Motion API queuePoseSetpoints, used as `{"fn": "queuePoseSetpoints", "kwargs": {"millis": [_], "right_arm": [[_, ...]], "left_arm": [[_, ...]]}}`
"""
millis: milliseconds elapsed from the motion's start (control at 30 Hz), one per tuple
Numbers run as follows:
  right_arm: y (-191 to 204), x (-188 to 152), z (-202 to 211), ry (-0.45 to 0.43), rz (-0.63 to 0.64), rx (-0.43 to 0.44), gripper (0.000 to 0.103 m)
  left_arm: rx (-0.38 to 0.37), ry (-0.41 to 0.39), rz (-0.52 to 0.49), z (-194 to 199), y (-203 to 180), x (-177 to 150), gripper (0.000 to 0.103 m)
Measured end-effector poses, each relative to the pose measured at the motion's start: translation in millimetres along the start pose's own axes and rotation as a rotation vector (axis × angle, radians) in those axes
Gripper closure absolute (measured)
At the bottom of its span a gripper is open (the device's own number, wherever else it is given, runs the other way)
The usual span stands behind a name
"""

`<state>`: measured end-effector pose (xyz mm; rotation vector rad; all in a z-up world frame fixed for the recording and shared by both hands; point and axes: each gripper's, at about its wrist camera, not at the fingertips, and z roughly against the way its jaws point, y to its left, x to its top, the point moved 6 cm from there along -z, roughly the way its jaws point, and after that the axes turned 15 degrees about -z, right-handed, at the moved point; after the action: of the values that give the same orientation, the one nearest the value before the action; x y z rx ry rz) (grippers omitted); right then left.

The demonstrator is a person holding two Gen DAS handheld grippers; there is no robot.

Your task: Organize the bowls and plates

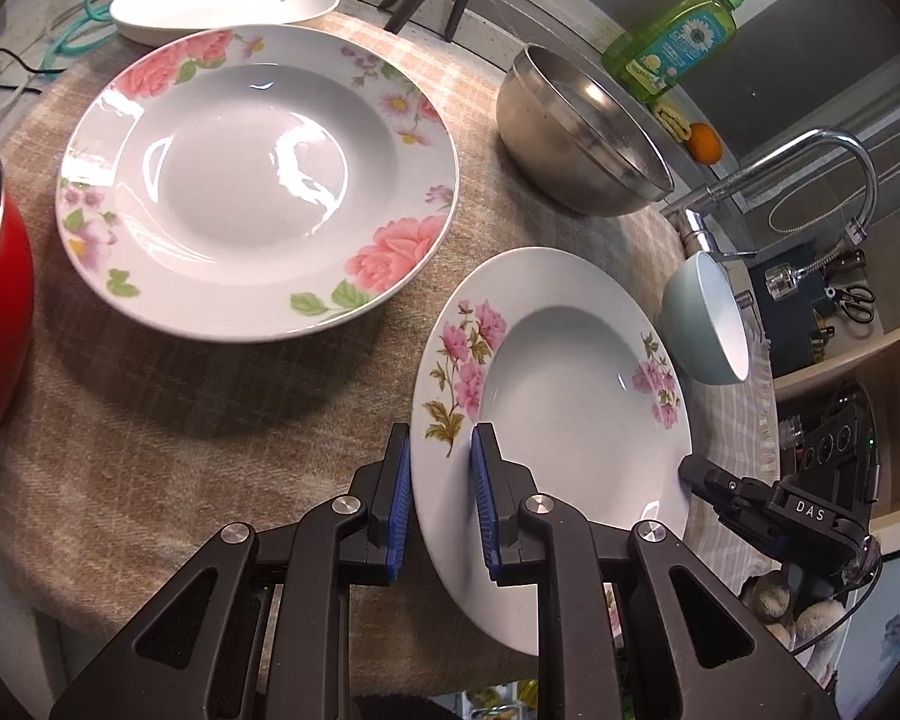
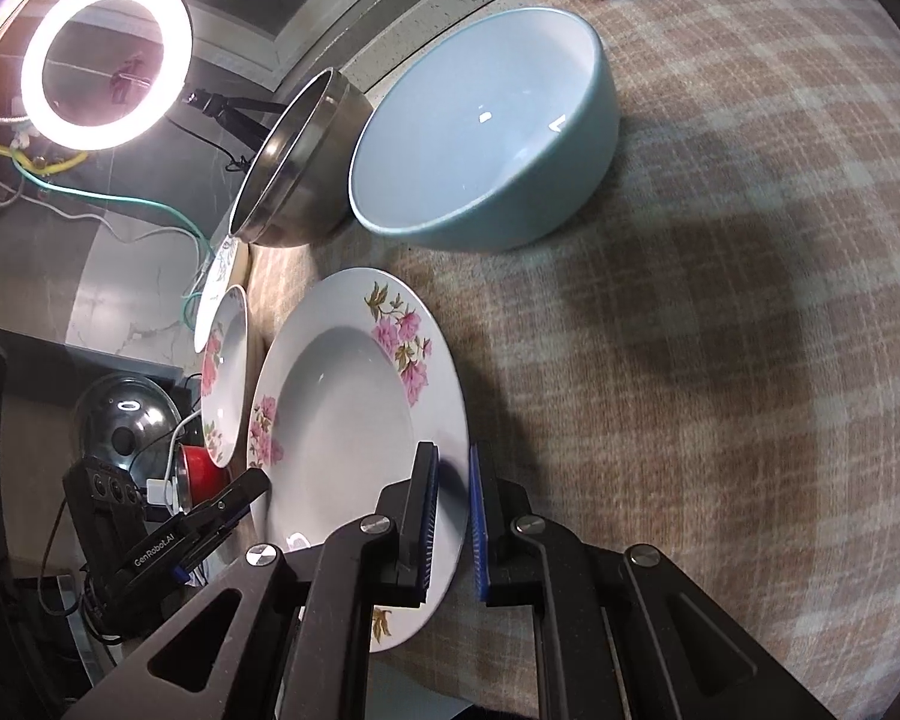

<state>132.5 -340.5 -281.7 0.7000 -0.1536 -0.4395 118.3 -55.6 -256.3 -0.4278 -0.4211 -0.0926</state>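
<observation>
Right now your left gripper (image 1: pixel 441 504) and right gripper (image 2: pixel 450 525) are each clamped on opposite rim edges of the small flowered plate (image 1: pixel 570 420), held tilted over the checked cloth (image 1: pixel 180 420). The big rose plate (image 1: pixel 258 180) lies flat, apart on the left. The blue bowl (image 2: pixel 486 132) and steel bowl (image 2: pixel 294 162) touch beyond; bare cloth lies open to the right.
</observation>
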Motion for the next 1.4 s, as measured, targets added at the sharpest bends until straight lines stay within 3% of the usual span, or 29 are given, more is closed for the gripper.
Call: {"fn": "queuePoseSetpoints", "kwargs": {"millis": [1233,1400], "right_arm": [[-2,-29,2,-0.005,0.023,-0.055,0.092],[0,-30,1,-0.009,0.038,-0.067,0.09]], "left_arm": [[-0.004,0.014,-0.034,0,4,-5,0.084],[0.032,0.007,-0.071,3,1,-3,0.085]]}}
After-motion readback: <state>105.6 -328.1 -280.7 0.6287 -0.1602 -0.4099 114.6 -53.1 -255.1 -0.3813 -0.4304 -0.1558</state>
